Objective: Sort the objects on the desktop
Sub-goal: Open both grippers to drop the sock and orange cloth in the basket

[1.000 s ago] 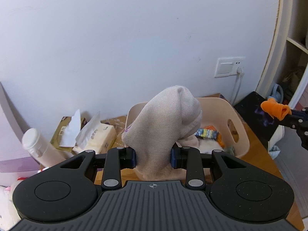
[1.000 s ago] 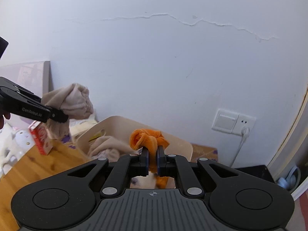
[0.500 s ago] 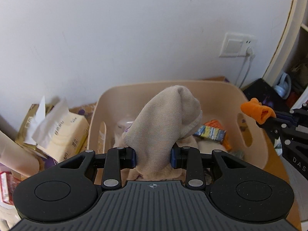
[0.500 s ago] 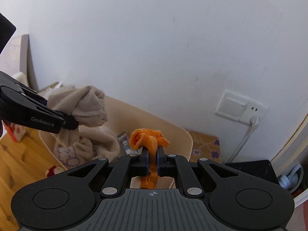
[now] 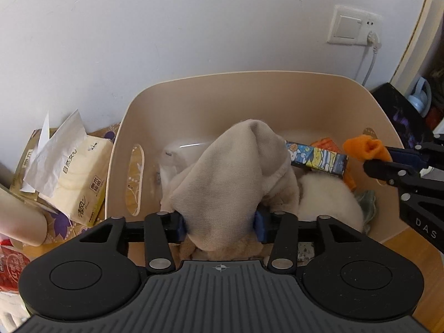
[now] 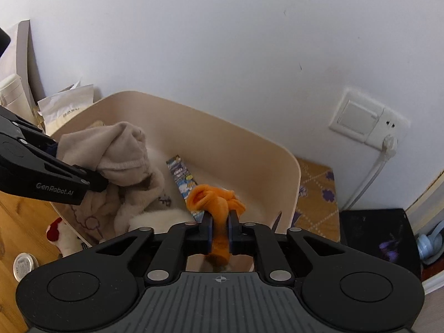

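Note:
A beige sock (image 5: 230,177) stands bunched between the blue pads of my left gripper (image 5: 219,227), just above the contents of the cream plastic basket (image 5: 249,75). The jaws are opening, and the cloth still fills the gap and touches both pads. My right gripper (image 6: 220,233) has an orange sock (image 6: 213,199) between its pads over the basket's (image 6: 194,111) right side; its jaws are opening too, with the sock still pinched. Each view shows the other gripper: the left gripper (image 6: 102,180) with the beige sock (image 6: 119,144), the right gripper (image 5: 369,158) with the orange sock (image 5: 363,145).
The basket holds a colourful flat box (image 5: 316,158), white plush (image 5: 327,199) and other beige cloth. A tissue pack (image 5: 80,177) lies left of it against the wall. A wall socket (image 5: 352,27) with a cable is behind. A small red-and-white toy (image 6: 58,230) and a round tin (image 6: 23,265) lie on the wooden table.
Both grippers have sunk toward the basket and now point more steeply into it. The pads of each stand wider apart than before, with the socks still between them.

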The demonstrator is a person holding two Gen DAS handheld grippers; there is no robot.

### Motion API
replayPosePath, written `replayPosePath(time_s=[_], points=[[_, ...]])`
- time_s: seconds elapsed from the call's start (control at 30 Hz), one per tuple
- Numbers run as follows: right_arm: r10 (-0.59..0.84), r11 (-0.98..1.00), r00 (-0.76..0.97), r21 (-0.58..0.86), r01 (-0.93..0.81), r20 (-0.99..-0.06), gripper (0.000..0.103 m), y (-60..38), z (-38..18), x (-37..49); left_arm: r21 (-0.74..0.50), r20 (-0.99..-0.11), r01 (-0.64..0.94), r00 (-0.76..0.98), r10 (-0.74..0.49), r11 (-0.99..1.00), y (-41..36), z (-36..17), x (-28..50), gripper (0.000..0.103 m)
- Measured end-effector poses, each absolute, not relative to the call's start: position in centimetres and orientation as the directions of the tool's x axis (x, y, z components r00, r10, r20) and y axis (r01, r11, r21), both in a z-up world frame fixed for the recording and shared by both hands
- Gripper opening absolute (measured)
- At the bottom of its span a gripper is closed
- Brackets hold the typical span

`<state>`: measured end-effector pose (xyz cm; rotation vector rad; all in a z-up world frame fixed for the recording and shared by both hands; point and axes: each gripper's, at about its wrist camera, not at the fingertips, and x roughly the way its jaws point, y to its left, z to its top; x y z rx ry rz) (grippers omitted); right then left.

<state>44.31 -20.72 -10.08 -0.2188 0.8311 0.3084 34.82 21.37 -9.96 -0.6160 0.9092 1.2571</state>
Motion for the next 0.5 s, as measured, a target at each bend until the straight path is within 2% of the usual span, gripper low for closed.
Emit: replayPosePath(time_s=[0.03,0.1,0.17,0.23,0.43,0.5], points=[[0.187,0.935,0.631,-0.062,-0.35,-0.753,0.03,-20.8,-10.1,44.4,0.082,-0.846,-0.969,0.055,0.53,0.233,21.3,-9.9,34.9,0.055],[0.189,0.935,0.63,-0.058,-0.35,-0.753,0.035,-20.9,-10.2,44.3,0.08,-0.842,-0.969,0.06,0.536,0.235,21.1,-9.7,34.8,0.069],[0.199,0.934,0.627,-0.047,-0.353,-0.753,0.044,-21.0,-10.1,44.2,0.082,-0.838,-0.97,0.056,0.542,0.227,20.9,-9.5,34.6,0.076],[0.212,0.938,0.627,-0.025,-0.346,-0.749,0.06,-21.2,-9.7,44.0,0.082,-0.835,-0.97,0.058,0.548,0.228,20.7,-9.3,34.5,0.078],[0.205,0.946,0.672,-0.032,-0.323,-0.711,0.074,-21.4,-7.8,42.7,0.08,-0.814,-0.972,0.065,0.577,0.222,19.5,-7.7,34.1,0.08],[0.207,0.948,0.687,-0.032,-0.318,-0.697,0.076,-21.5,-7.0,42.1,0.081,-0.805,-0.972,0.066,0.589,0.22,19.0,-7.1,34.0,0.081]])
